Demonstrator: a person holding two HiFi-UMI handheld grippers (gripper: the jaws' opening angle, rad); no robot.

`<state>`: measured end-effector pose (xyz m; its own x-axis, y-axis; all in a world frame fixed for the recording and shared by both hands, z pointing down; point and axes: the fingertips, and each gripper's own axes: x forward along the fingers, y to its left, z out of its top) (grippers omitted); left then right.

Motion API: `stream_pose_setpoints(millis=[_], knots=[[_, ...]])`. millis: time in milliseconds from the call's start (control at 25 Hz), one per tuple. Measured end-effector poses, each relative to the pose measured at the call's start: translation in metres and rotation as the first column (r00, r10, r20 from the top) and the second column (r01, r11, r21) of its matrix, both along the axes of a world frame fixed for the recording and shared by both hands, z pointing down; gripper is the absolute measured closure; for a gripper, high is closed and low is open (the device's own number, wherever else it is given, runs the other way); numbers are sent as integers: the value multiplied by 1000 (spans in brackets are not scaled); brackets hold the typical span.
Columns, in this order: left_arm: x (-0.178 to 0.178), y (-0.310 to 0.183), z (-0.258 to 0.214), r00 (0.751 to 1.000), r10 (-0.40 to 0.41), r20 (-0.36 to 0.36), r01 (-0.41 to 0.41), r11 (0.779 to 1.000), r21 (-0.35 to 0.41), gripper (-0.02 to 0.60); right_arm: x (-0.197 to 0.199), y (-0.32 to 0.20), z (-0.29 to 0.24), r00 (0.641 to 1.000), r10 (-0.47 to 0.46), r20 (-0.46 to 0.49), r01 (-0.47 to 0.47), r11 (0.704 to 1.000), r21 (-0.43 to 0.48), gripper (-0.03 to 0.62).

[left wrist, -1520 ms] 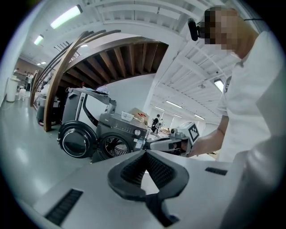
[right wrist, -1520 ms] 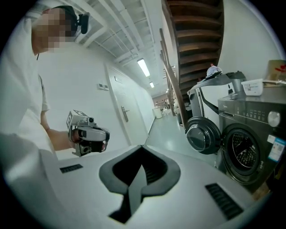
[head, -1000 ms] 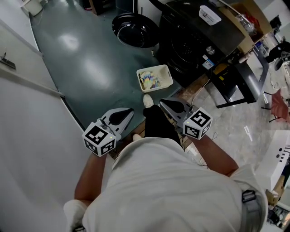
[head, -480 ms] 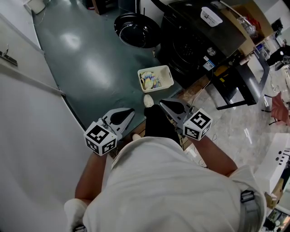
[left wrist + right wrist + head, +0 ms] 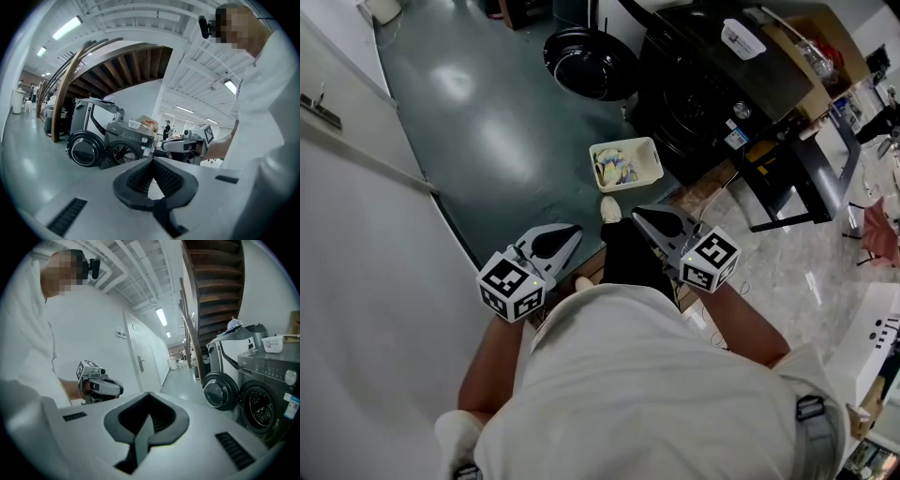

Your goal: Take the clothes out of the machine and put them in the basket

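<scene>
Green floor (image 5: 487,141) lies open ahead and left of both tongs, as far as a white wall (image 5: 356,281). The left tongs (image 5: 570,231) and right tongs (image 5: 637,214) are each closed tight on nothing, side by side but apart. Just past their tips sits the basket (image 5: 653,161) with clothes (image 5: 614,169) in it, seen only from the head view. Beyond it is the machine (image 5: 703,84), its door (image 5: 586,61) swung wide. Each tongs' own camera catches the other tongs alongside, and the left one shows the dark drum mouth (image 5: 124,153).
</scene>
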<state>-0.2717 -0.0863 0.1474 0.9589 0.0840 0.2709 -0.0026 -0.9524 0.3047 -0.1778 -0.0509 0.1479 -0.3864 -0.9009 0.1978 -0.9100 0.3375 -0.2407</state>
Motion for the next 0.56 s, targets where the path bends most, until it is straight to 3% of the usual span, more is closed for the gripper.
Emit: stream_pose_setpoints(millis=[560], knots=[[-20, 10, 2, 1000, -13, -16, 12, 1000, -17, 583, -20, 3, -4, 1000, -19, -16, 20, 1000, 9, 589]])
